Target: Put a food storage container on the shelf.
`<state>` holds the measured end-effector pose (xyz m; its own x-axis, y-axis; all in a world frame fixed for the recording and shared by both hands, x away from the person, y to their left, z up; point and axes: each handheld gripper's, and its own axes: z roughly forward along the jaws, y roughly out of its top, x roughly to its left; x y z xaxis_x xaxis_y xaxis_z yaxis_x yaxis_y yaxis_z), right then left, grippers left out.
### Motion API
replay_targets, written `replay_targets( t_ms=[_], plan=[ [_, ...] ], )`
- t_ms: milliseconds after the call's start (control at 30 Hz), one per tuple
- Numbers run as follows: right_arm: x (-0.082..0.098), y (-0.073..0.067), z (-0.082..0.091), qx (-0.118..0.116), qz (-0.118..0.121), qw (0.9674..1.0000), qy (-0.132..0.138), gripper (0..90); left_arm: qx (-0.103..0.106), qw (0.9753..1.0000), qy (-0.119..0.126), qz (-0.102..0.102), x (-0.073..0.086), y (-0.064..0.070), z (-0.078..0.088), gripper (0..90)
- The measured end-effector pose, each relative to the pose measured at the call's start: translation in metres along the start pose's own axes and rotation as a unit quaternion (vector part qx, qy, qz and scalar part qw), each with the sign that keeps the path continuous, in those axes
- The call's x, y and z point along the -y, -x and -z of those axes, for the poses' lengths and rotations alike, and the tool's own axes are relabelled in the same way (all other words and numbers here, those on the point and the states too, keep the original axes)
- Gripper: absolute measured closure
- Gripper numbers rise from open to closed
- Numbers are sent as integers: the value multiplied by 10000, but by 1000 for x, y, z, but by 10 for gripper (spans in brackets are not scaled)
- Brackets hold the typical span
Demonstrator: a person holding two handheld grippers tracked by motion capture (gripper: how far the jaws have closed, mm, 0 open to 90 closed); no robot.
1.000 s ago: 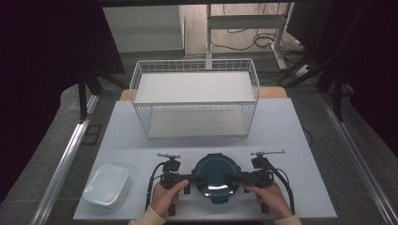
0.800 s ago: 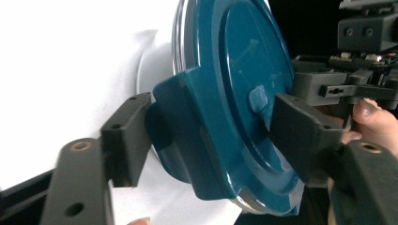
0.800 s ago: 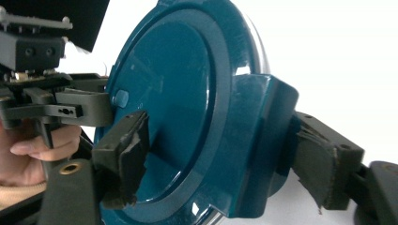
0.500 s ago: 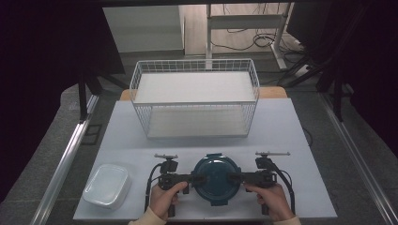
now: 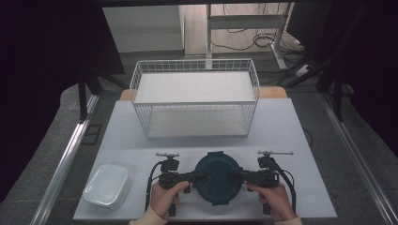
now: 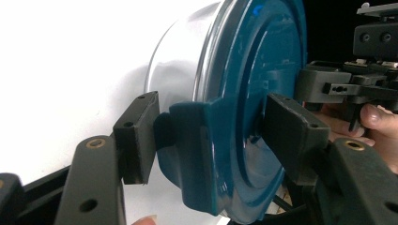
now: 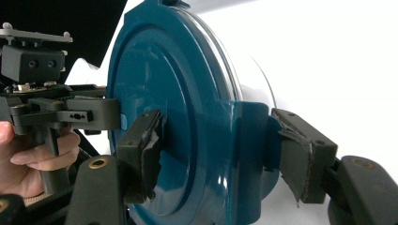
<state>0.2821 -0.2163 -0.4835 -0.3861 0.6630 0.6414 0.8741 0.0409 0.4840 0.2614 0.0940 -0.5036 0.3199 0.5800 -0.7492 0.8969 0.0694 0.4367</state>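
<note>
Round container with teal clip lid [image 5: 218,177], in front of wire basket [image 5: 195,101]. Left gripper [image 5: 199,177] and right gripper [image 5: 236,176] just closing, half-open, seemingly clamped on opposite lid tabs. Lift evenly, keep level.

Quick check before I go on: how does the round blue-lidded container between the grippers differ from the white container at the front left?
The round container has a dark teal lid with clip tabs; the white container is rounded-rectangular and pale all over. The round container is clamped at opposite lid tabs by the left gripper and right gripper, whose jaws have just been closing; the white container sits untouched, apart from both. Both rest on the white table, in front of the wire basket.
</note>
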Motion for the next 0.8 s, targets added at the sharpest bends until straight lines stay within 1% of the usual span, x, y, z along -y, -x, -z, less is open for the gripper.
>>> replay_targets(
  t_ms=[100, 133, 200, 333, 400, 433, 467, 500, 533, 600, 633, 667, 767, 800],
  plan=[
    [-1, -1, 1, -1, 20, 10000, 32, 371, -3, 10000, 9, -30, -2, 2, 1, 382],
    [-3, -2, 3, -9, 51, 10000, 62, 370, -14, 10000, 16, -93, -5, 5, 3, 383],
    [-4, -4, 6, -25, 79, 9999, 95, 371, -23, 9999, 37, -147, -8, 9, 4, 383],
    [-10, -8, 11, -30, 157, 9998, 143, 371, -43, 9998, 42, -198, -16, 15, 8, 383],
    [-15, -11, 13, -45, 195, 9996, 183, 371, -72, 9996, 78, -256, -21, 20, 11, 383],
    [-15, -11, 13, -45, 195, 9996, 183, 371, -72, 9996, 78, -256, -21, 20, 11, 383],
    [-20, -14, 16, -76, 233, 9994, 239, 372, -95, 9994, 127, -313, -27, 26, 14, 383],
    [-23, -15, 17, -92, 260, 9993, 264, 372, -116, 9992, 155, -344, -30, 28, 16, 383],
    [-23, -15, 17, -92, 260, 9993, 264, 372, -116, 9992, 155, -344, -30, 28, 16, 383],
    [-30, -19, 20, -118, 303, 9990, 318, 372, -122, 9990, 206, -381, -38, 32, 21, 383],
    [-37, -24, 22, -130, 361, 9986, 365, 373, -128, 9989, 221, -388, -41, 34, 23, 383],
    [-39, -25, 23, -140, 380, 9985, 378, 373, -141, 9987, 255, -422, -46, 37, 26, 383],
    [-49, -31, 25, -157, 450, 9980, 409, 376, -131, 9985, 309, -439, -55, 41, 33, 383],
    [-49, -31, 25, -157, 450, 9980, 409, 376, -131, 9985, 309, -439, -55, 41, 33, 383]
  ],
)
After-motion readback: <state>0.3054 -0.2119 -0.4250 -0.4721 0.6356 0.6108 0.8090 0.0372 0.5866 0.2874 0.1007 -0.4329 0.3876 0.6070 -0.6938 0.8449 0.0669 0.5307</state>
